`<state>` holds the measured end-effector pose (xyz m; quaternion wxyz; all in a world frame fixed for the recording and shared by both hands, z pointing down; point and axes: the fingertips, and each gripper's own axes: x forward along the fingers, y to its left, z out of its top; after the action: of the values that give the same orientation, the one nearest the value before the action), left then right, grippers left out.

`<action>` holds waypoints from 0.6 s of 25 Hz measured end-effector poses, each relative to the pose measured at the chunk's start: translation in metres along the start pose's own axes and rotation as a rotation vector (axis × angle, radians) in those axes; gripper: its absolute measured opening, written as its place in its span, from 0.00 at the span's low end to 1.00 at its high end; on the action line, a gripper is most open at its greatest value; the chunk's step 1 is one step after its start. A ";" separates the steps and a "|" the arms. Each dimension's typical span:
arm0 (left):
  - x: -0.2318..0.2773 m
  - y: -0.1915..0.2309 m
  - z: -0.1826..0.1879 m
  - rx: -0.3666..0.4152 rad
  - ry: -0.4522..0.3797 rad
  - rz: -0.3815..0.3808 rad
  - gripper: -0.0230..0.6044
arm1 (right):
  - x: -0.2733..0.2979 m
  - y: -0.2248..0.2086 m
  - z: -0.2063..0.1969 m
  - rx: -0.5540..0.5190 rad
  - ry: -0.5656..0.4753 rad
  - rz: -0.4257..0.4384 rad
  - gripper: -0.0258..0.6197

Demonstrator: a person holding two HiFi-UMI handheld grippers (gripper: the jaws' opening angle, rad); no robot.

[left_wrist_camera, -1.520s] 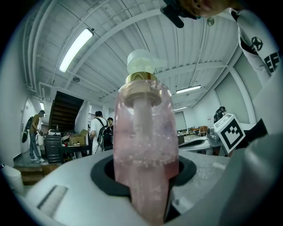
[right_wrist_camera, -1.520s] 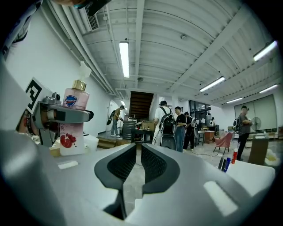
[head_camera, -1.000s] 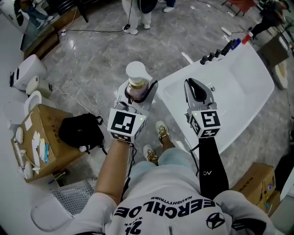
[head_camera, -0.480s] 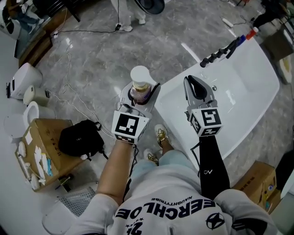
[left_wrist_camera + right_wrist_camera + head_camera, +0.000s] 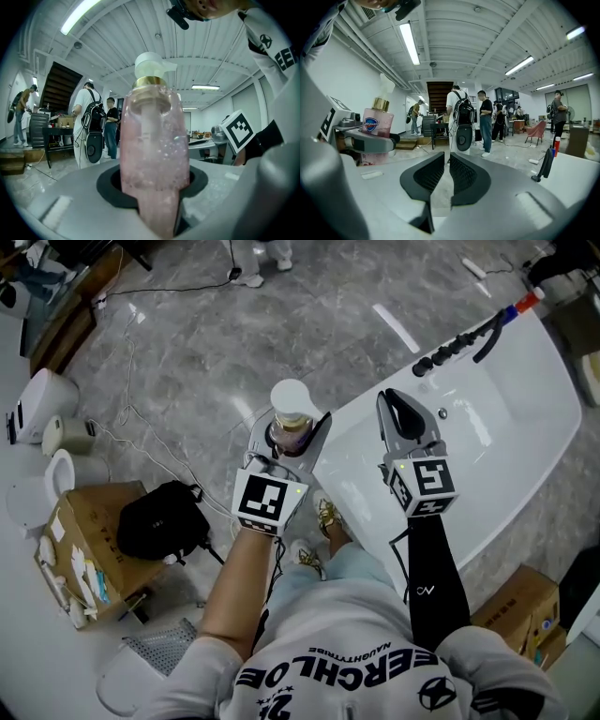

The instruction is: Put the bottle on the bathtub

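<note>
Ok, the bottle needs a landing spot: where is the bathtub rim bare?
The bathtub rim is bare between its near corner and the black taps, right beside the bottle in the left hand-held gripper. The taps crowd the rim farther along; the right hand-held gripper hovers over the basin.

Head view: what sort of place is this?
Probably a lab or workshop hall, not a home bathroom: the bathtub stands on a bare floor beside cardboard boxes, with bystanders under strip lights.
</note>
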<state>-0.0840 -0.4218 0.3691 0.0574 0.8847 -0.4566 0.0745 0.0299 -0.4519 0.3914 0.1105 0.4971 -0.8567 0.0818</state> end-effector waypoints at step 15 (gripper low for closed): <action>0.047 -0.006 -0.115 -0.078 0.037 -0.041 0.52 | 0.026 0.009 -0.133 0.099 0.094 0.037 0.14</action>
<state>-0.0617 -0.4368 0.4901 0.1019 0.8893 -0.4399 0.0718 0.0239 -0.4361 0.5258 0.1242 0.4817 -0.8546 0.1491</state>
